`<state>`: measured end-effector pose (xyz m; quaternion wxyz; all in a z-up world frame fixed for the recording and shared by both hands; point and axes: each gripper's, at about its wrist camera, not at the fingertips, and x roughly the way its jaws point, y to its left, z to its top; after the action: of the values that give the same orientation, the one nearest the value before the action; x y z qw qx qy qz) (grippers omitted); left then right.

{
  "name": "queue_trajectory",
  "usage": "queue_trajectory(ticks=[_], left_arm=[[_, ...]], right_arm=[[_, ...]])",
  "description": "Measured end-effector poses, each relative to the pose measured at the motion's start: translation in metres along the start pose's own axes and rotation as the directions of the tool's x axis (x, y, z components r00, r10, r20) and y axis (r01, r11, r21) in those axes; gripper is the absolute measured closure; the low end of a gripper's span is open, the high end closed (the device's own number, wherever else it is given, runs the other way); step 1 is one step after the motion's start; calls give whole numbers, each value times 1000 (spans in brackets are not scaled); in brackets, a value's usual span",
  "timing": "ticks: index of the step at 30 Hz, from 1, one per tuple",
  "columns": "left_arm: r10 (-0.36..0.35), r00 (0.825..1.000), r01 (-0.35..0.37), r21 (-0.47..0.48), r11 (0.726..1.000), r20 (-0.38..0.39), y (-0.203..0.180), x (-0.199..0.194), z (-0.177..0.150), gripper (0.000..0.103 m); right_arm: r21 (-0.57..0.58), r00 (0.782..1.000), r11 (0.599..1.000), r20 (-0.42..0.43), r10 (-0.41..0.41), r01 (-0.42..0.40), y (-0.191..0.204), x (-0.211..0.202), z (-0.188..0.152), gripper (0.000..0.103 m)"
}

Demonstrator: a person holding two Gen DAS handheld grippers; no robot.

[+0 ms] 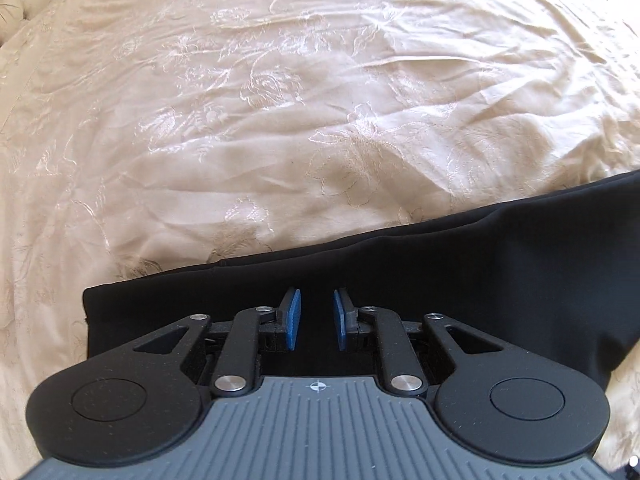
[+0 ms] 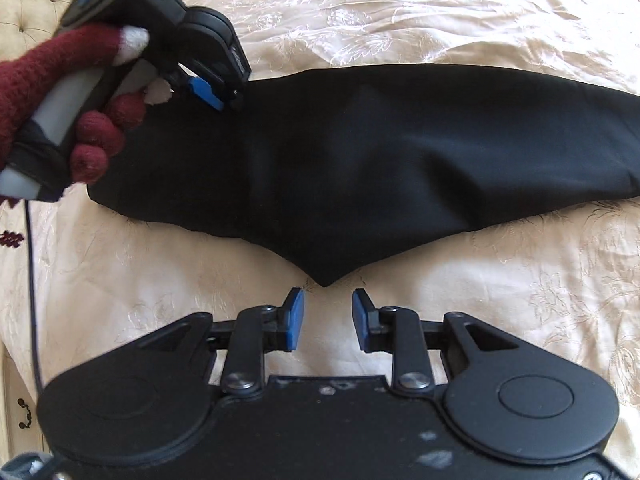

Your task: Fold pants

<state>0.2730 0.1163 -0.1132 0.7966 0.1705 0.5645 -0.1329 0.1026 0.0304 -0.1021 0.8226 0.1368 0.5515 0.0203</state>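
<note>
I have both grippers over the bed (image 1: 280,100), which is covered in a cream bedspread with a shiny embroidered flower pattern. The black pants (image 2: 340,168) lie flat across it, already doubled so that they form one long dark band running left to right in the right wrist view, with a pointed corner jutting toward my right gripper.

My right gripper (image 2: 328,318) hangs above the bedspread just short of that point. Its jaws stand moderately apart, blue pads (image 2: 295,318) facing each other, and nothing is between them; I see only cream cloth in the gap. The pads do not touch the pants.

My left gripper (image 1: 317,320) sits over the left end of the pants, near the square edge of the fabric. Its jaws are narrow but not closed: a clear slot shows between the two blue pads, with black cloth behind it. I cannot tell whether the fingertips (image 1: 293,300) press into the fabric or float just above it, and no fold is pinched between them.

From the right wrist view I see the same left gripper (image 2: 214,94) angled down onto the pants, gripped by a hand (image 2: 86,132) in a dark red knitted glove with white fingertips.
</note>
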Motion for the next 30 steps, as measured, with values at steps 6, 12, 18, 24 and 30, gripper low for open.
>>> queue_trajectory(ticks=[6,12,18,24,30], left_arm=[[-83,996,82,60,995,14,10,-37,-49,85],[-171,984,176,170,970,-44,-16,-40,-85,85],[-222,965,252,269,930,-137,-62,-15,-103,85],[-213,973,225,183,957,-86,-52,-11,-59,85],[-242,963,251,66,966,-121,-24,9,-19,85]], right_arm=[[20,993,998,110,50,-53,-9,-13,35,101],[106,991,992,128,48,-61,-39,-23,76,98],[105,998,994,65,5,-12,-50,-21,56,92],[41,1000,999,-2,-9,10,-39,-14,12,88],[-35,1000,999,-3,0,0,-19,-1,-7,77]])
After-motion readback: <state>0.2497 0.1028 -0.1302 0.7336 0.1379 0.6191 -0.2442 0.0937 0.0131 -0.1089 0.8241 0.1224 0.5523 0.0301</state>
